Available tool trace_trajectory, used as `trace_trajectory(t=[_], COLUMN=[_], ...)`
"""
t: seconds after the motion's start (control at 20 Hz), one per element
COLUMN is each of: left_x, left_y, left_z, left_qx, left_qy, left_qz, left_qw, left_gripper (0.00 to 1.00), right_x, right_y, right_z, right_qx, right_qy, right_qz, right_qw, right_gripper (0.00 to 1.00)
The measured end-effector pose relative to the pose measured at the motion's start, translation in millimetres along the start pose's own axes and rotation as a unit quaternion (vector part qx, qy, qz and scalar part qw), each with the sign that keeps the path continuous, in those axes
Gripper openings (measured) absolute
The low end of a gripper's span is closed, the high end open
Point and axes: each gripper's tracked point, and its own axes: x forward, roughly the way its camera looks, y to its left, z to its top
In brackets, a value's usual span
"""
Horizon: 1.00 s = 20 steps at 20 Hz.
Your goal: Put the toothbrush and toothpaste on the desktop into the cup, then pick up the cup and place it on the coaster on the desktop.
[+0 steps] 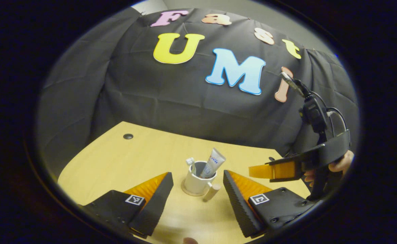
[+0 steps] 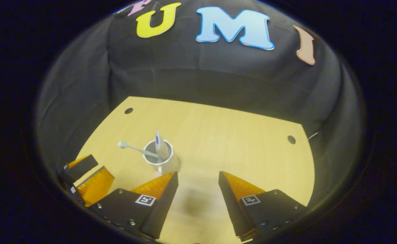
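1. The cup (image 1: 196, 183) stands on the desktop (image 1: 124, 159), away from every edge and somewhat nearer to the front edge than to the edge under the black cloth. In the left gripper view a thin pale disc shows under its base; I judge this is the coaster (image 1: 186, 191), though I cannot confirm that the cup sits centred on it.
2. The toothbrush (image 2: 134, 148) and the toothpaste (image 1: 213, 163) both stand inside the cup. The brush leans far out over the rim, and the tube stands more upright.
3. The left gripper (image 1: 198, 193) has its jaws spread wide, one finger on each side of the cup, touching nothing. A short handle (image 1: 212, 192) sticks out from the cup toward this gripper.
4. The right gripper (image 2: 198, 183) is also wide open and holds nothing. The cup is just beyond its left finger.
5. The filling seems finished, so the step in hand is probably to confirm the placement or to let go cleanly.
6. To do it well, move each gripper straight back along its own fingers and a little upward, so no finger catches the handle or the leaning brush.
7. If the cup needs correction, grip the wall low, not the contents.
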Motion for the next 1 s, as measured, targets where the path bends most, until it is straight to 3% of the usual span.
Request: trace_trajectory(t=[0.2, 0.5, 0.7, 0.75, 0.85, 1.0], left_x=[4, -3, -27, -29, -30, -42], left_y=[-33, -81, -90, -90, -90, -92], left_z=[25, 49, 59, 63, 61, 56], left_qx=[0.020, 0.030, 0.041, 0.043, 0.049, 0.057], left_qy=[-0.034, -0.085, -0.123, -0.132, -0.140, -0.151], left_qz=[-0.025, -0.044, -0.024, -0.017, -0.008, 0.003], left_qw=[0.999, 0.995, 0.991, 0.990, 0.989, 0.987], left_gripper=[0.97, 0.96, 0.96, 0.96, 0.94, 0.99], right_x=[-32, -85, -103, -107, -112, -118], right_y=[-21, -57, -75, -79, -81, -77], right_z=[6, 9, 12, 14, 16, 17], right_qx=[0.009, 0.000, -0.012, -0.019, -0.039, -0.050], right_qy=[-0.110, -0.240, -0.292, -0.306, -0.329, -0.349], right_qz=[-0.032, -0.070, -0.086, -0.093, -0.100, -0.100], right_qw=[0.993, 0.968, 0.952, 0.947, 0.938, 0.930], right_gripper=[0.76, 0.76, 0.76, 0.83, 0.85, 0.85])
